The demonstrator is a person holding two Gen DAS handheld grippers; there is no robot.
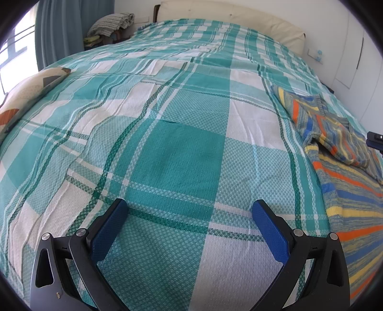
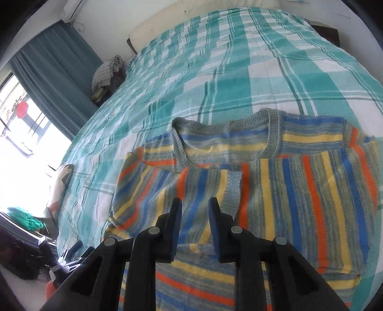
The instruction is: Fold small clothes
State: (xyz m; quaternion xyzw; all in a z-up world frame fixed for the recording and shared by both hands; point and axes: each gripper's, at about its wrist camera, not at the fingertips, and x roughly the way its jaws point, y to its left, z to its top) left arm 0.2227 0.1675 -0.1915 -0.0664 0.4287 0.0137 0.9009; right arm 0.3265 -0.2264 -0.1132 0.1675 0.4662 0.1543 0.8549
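A small striped knit sweater in blue, yellow, orange and grey lies flat on the bed with both sleeves folded across its chest. My right gripper hovers just above the left sleeve's cuff, fingers a little apart and holding nothing. In the left wrist view the sweater lies at the right edge. My left gripper is wide open and empty over bare bedspread, to the left of the sweater.
The bed is covered by a teal and white plaid bedspread. A patterned cushion lies at the bed's left edge. A cream headboard, blue curtain and a bedside pile of cloth stand beyond.
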